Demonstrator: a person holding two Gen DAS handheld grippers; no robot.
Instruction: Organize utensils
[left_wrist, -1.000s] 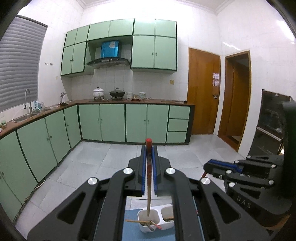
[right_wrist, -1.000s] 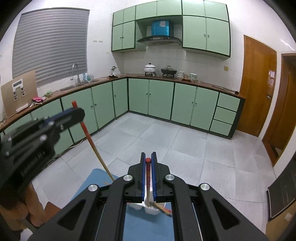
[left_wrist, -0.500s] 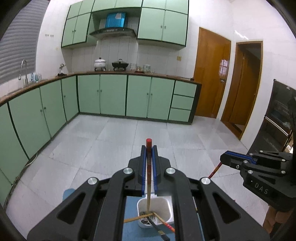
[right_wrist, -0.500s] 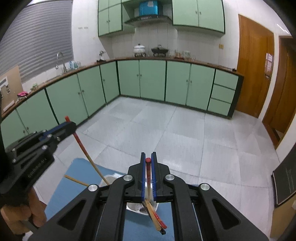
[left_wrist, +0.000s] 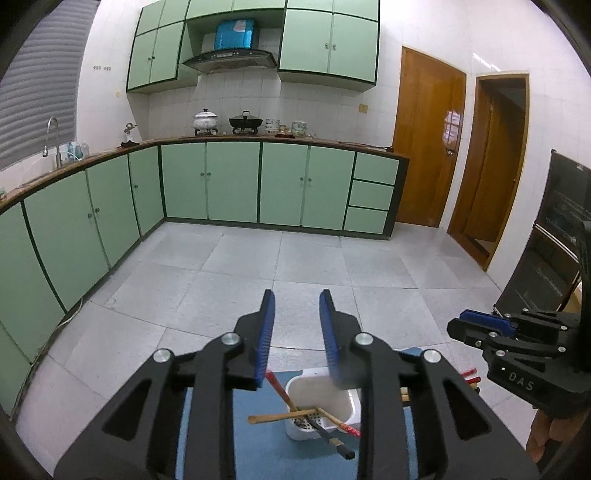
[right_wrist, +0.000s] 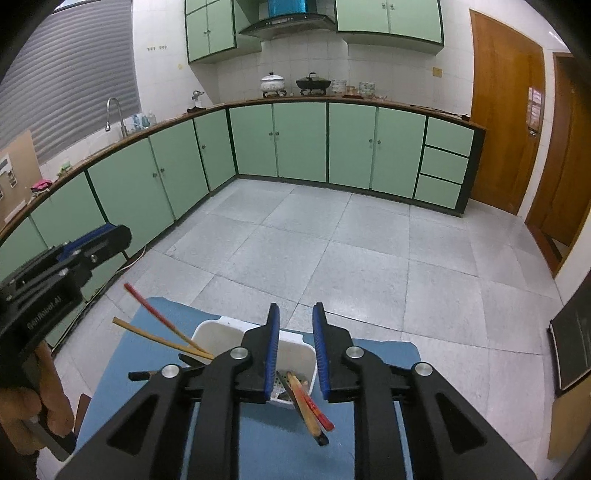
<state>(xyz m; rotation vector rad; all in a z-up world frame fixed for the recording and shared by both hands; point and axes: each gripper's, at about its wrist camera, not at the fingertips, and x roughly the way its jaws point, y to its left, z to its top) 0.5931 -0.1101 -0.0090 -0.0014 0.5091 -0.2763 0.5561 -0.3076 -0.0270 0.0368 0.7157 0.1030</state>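
the left gripper (left_wrist: 295, 306) has its two blue fingers (left_wrist: 266, 325) spread wide, and nothing is between them. the right gripper (right_wrist: 296, 321) is spread wide too, with nothing in it. both hang above a white holder (left_wrist: 345, 402) that stands on a blue mat (left_wrist: 255, 443). in the left view, a chopstick with a red top (left_wrist: 277, 386) leans in the holder and points up to the left. a plain wood chopstick (left_wrist: 280, 417) lies across the rim and sticks out to the left. another red-tipped chopstick (left_wrist: 341, 424) and a dark-handled utensil (left_wrist: 334, 441) stick out toward the camera. in the right view, the same white holder (right_wrist: 214, 334) sits under the gripper's fingers, partly hidden by them. a red-topped chopstick (right_wrist: 155, 314) and a wood chopstick (right_wrist: 147, 334) lean out of it to the left. a small bunch of sticks (right_wrist: 308, 408), some red, some wood and one dark, leans out of its near part toward the camera. the blue mat (right_wrist: 369, 354) lies under it all. the right gripper (left_wrist: 513, 347) shows at the right side of the left view, a bit apart from the holder. the left gripper (right_wrist: 62, 269) shows at the left side of the right view, held by a hand (right_wrist: 37, 413). past the mat is a gray tile floor (left_wrist: 295, 258) and a row of green cabinets (left_wrist: 236, 181).
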